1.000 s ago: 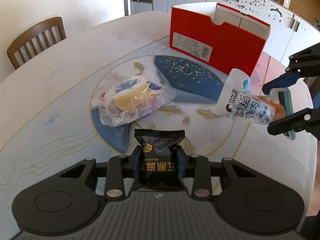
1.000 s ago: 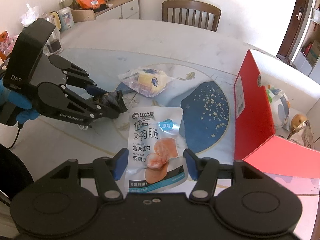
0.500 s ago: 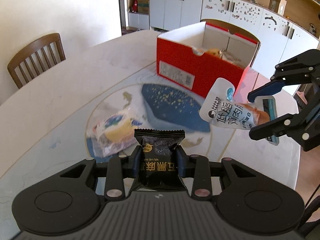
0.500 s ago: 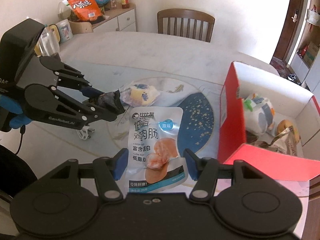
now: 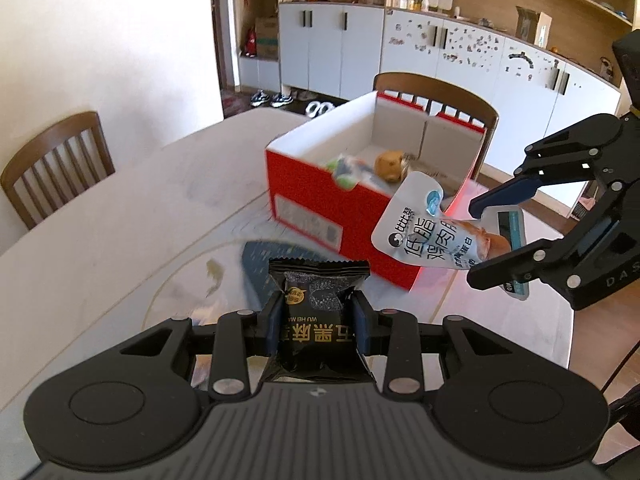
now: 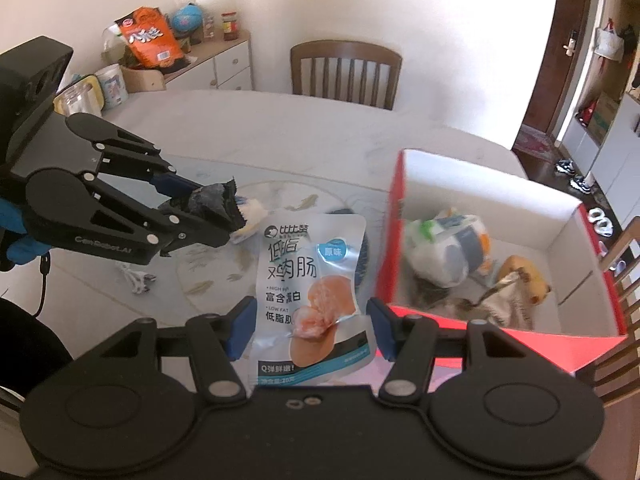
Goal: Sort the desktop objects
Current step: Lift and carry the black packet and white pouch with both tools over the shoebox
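**Op A:** My right gripper (image 6: 311, 330) is closed across the lower half of the white chicken-sausage pouch (image 6: 310, 280), which sticks out ahead of the fingers. My left gripper (image 5: 316, 326) is pinched tight on the black sesame-cake packet (image 5: 316, 312), held upright between the pads. Both are off the table.

**Op B:** What changed in the last second?

**Op A:** Both grippers came up and swung toward the red box (image 5: 328, 200). A second ago I saw only its outer wall from the left; now I look over the rim into it. It sits ahead of my left gripper and ahead-right of my right one, just beside the pouch's edge. I read that as the carry nearly done, with the drop next.

**Op B:** Count for me.

**Op A:** 2 grippers, 2 packets in hand, 1 box. Inside the box (image 6: 484, 200) I make out roughly 3 items: a white-and-green bag (image 6: 440, 248), a brown bun-like thing (image 6: 524, 276), a crinkled silver wrapper (image 6: 504, 300). They overlap, so I can't be certain.

**Op B:** Anything left on the table?

**Op A:** 1 clear-wrapped bun (image 6: 250, 220), mostly hidden behind my left gripper's tip, and 1 small tangle of white cable (image 6: 136, 282) below it.
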`<state>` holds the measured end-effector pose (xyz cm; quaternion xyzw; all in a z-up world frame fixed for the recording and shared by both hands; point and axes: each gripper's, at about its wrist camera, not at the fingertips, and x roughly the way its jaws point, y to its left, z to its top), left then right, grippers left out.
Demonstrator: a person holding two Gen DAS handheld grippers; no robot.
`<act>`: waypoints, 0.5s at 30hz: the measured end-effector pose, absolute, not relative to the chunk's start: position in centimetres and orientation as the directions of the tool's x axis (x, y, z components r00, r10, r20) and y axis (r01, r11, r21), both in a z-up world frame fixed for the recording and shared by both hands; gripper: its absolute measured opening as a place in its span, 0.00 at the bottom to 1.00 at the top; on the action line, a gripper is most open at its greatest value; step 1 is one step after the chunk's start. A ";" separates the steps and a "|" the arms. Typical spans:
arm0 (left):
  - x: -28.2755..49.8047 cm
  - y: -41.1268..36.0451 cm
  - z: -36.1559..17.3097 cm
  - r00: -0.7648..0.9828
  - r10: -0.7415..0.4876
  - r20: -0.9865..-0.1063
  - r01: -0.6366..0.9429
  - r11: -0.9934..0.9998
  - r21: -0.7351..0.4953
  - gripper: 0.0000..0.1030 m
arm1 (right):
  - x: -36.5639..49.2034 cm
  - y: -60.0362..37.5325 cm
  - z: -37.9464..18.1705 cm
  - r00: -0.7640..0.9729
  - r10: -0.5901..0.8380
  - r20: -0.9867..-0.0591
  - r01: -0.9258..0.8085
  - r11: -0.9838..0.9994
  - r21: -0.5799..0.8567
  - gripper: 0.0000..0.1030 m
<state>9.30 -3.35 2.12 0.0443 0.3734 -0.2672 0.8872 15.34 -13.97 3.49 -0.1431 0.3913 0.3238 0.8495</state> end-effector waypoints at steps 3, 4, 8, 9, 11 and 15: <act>9.9 -4.6 2.8 0.584 -0.448 -0.677 0.517 0.848 -0.115 0.33 | 15.9 -15.1 3.6 0.496 0.431 -0.754 -0.653 0.757 0.003 0.57; 10.1 -4.9 3.0 0.585 -0.450 -0.675 0.519 0.847 -0.114 0.33 | 16.1 -15.6 3.7 0.499 0.430 -0.752 -0.651 0.759 0.002 0.57; 11.0 -6.6 3.6 0.589 -0.458 -0.666 0.530 0.841 -0.109 0.33 | 17.0 -17.0 3.9 0.513 0.426 -0.745 -0.641 0.767 -0.003 0.57; 11.2 -7.0 3.8 0.590 -0.458 -0.665 0.532 0.840 -0.106 0.33 | 17.1 -17.4 3.9 0.517 0.424 -0.744 -0.639 0.769 -0.005 0.57; 11.7 -7.9 4.0 0.590 -0.461 -0.663 0.536 0.838 -0.105 0.33 | 17.6 -18.0 3.9 0.520 0.424 -0.742 -0.635 0.773 -0.004 0.57; 12.5 -9.4 4.4 0.592 -0.461 -0.661 0.539 0.836 -0.101 0.33 | 18.4 -19.3 3.9 0.526 0.421 -0.739 -0.630 0.776 -0.007 0.57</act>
